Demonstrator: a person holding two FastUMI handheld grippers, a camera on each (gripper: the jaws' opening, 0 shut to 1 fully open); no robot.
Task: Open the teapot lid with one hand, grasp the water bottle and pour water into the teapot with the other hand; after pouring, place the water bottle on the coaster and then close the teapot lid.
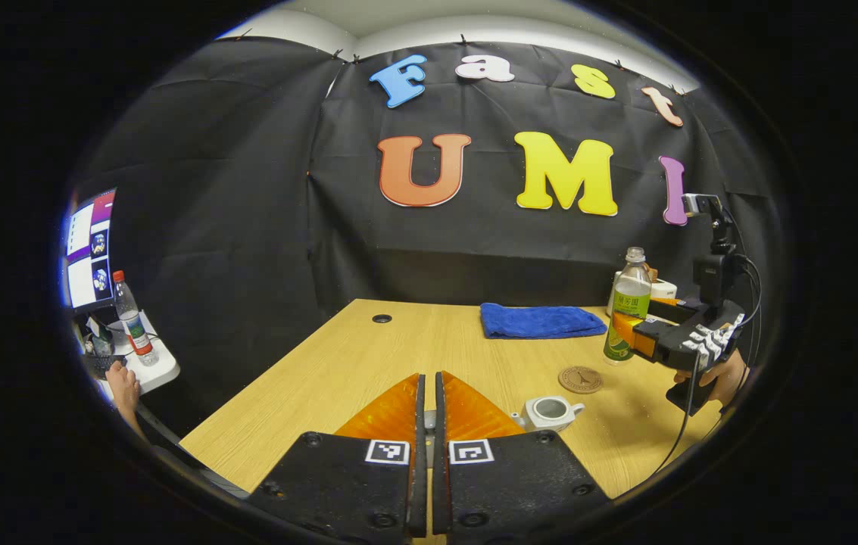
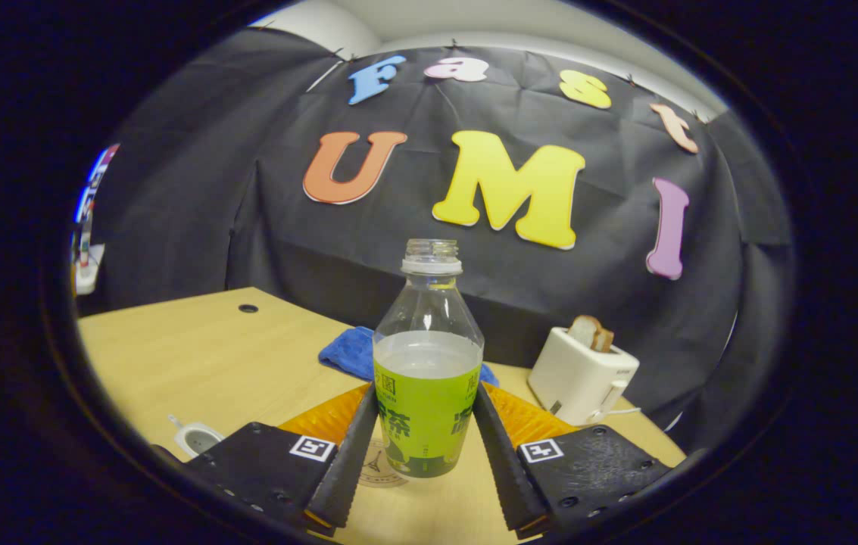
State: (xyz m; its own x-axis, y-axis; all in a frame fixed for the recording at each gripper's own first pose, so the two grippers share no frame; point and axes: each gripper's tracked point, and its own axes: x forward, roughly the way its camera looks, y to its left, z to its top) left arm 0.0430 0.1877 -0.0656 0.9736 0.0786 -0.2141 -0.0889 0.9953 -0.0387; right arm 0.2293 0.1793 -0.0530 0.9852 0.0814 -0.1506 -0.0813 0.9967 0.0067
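The left gripper (image 1: 429, 393) sits at 6 o'clock in its own view, its 2 fingers nearly closed; whether they pinch the teapot lid cannot be told. At 5 o'clock the white teapot (image 1: 550, 412) stands open-mouthed, ready for water. Just beyond it the coaster (image 1: 580, 379) lies bare. At 3 o'clock the right gripper (image 2: 425, 435) clamps the uncapped water bottle (image 2: 429, 371) by its label, upright above the wooden table (image 2: 194, 356), apparently so nothing spills.

We see a wooden table (image 1: 368, 356) bearing a blue towel (image 1: 541, 320), with coaster (image 1: 580, 379) and lidless teapot (image 1: 550, 412) nearer than it, toaster (image 2: 581, 375) beside
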